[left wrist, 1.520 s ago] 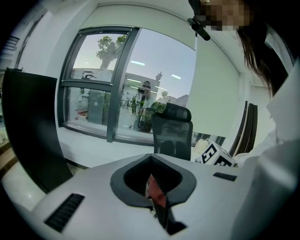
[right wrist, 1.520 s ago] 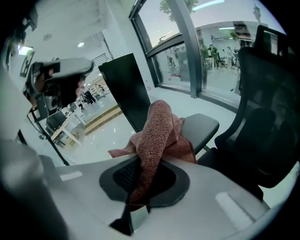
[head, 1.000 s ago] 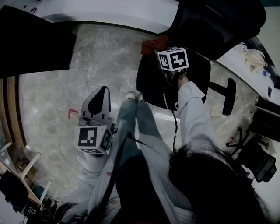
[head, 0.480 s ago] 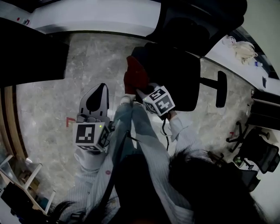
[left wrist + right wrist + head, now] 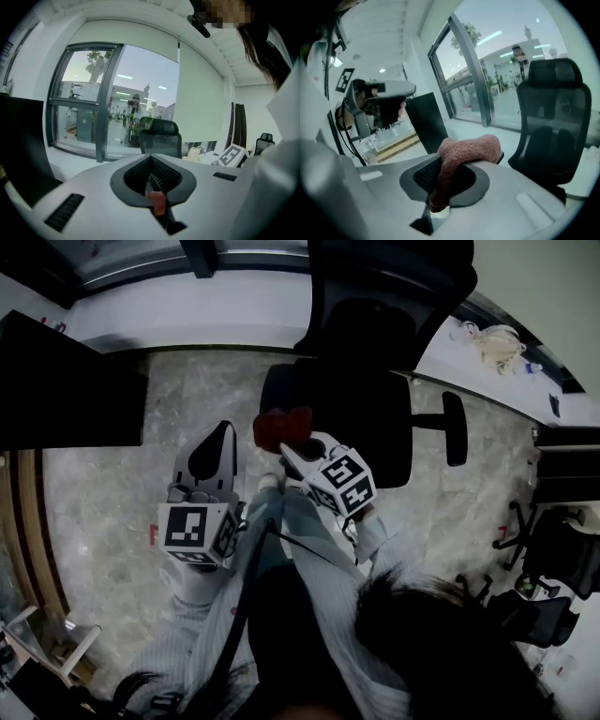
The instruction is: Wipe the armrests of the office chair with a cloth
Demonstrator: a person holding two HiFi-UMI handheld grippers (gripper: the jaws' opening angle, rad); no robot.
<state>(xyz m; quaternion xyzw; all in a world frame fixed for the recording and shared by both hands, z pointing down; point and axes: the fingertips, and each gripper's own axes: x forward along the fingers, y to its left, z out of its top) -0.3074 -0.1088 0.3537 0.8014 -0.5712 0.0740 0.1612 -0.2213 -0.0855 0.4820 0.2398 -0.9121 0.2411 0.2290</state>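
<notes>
The black office chair [image 5: 366, 399] stands in front of me, its right armrest [image 5: 455, 427] sticking out to the side. My right gripper [image 5: 291, 452] is shut on a red-brown cloth [image 5: 281, 427], held at the chair's near left edge; the armrest on that side is not visible. In the right gripper view the cloth [image 5: 461, 159] bulges out over the jaws, with the chair [image 5: 555, 126] beyond it. My left gripper [image 5: 220, 432] hovers over the floor left of the chair. Its jaws [image 5: 150, 164] look shut with nothing between them.
A dark desk panel [image 5: 66, 381] lies at the left and a white ledge [image 5: 187, 306] runs under the window. A white table [image 5: 497, 362] with a pale bag [image 5: 492, 336] is at the right. Another chair [image 5: 558, 559] stands at the lower right on the marble floor.
My right gripper has drawn back with the cloth from over the chair's far left side to its near left edge. The left gripper has stayed put.
</notes>
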